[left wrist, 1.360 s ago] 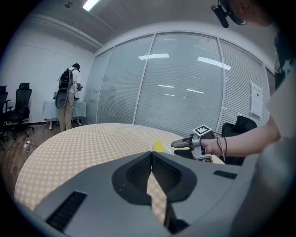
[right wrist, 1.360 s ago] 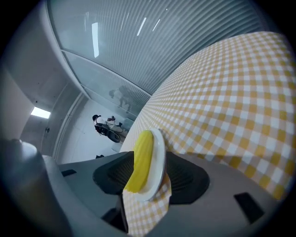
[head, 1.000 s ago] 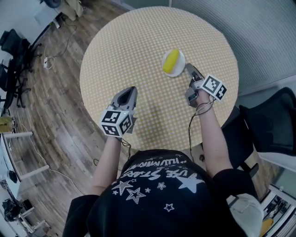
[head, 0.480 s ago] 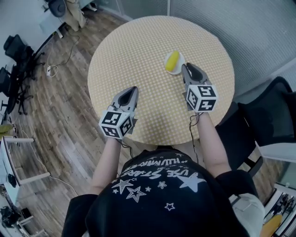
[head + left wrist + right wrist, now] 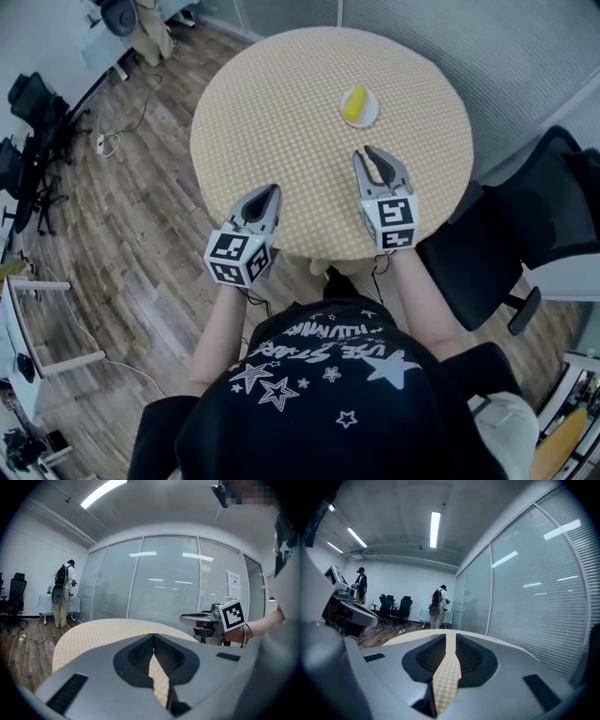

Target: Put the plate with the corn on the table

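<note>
A small white plate (image 5: 360, 108) with a yellow corn cob (image 5: 354, 102) rests on the round, yellow-checked table (image 5: 281, 103), at its far right. Both grippers hover over the table's near edge, well short of the plate. My right gripper (image 5: 367, 153) points toward the plate; its jaws have just been closing and stand nearly together with a slim gap and nothing between them. My left gripper (image 5: 270, 190) is shut and empty, its tips meeting. In the left gripper view the corn (image 5: 146, 631) is a small yellow spot far across the table, and the right gripper (image 5: 183, 617) shows at the right.
A black office chair (image 5: 525, 234) stands close to the table's right side. More chairs (image 5: 23, 103) and cables (image 5: 112, 112) lie on the wooden floor at the left. A glass wall with blinds (image 5: 164, 583) runs behind the table. A person with a backpack (image 5: 62, 594) stands far off.
Both grippers drew back from the plate toward the person. The right one, earlier rolled on its side at the plate's rim, now sits upright with narrower jaws. The plate stays on the table.
</note>
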Demonstrator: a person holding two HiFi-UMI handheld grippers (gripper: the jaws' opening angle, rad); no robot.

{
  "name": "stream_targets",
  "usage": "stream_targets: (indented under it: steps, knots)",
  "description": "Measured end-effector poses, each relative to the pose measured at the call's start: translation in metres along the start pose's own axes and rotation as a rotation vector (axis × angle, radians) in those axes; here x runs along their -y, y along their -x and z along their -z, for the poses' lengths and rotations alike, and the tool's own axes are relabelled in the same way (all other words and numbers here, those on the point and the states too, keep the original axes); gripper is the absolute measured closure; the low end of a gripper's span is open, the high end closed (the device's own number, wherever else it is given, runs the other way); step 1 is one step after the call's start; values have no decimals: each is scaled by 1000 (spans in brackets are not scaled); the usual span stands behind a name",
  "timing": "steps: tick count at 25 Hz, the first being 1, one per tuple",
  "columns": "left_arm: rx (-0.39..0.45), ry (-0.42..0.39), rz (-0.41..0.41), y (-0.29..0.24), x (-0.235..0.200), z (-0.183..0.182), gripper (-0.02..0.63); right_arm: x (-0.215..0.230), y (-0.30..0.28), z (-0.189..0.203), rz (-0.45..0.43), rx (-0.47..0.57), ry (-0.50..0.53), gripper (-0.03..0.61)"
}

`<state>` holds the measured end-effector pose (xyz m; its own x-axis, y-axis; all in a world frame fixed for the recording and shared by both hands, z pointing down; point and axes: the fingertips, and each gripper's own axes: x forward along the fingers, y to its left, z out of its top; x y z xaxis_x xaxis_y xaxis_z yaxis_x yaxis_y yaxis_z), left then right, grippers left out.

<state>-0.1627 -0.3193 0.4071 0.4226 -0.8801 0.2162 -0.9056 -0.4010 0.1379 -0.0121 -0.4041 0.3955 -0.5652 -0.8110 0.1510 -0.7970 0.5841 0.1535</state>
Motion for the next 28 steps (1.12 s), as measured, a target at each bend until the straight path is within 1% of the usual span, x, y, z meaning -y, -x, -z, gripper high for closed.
stream_targets:
  steps: [6,11,15,18,24,28]
  knots:
    - [-15,9,54,41,12,33,611,-50,49,21,30,-17,30,505]
    - [-29,18,120,62,33,48,610,-78,94,29,50,-36,9,505]
    - [-57,18,209,74,55,63,611,-89,133,38,138,-52,-45,519]
    - [-84,21,255,80,68,76,610,-92,155,46,186,-66,-66,531]
    - [-108,34,291,86,89,91,609,-95,184,59,199,-117,-64,543]
    - [-118,41,277,88,92,96,609,-93,191,72,208,-159,-61,541]
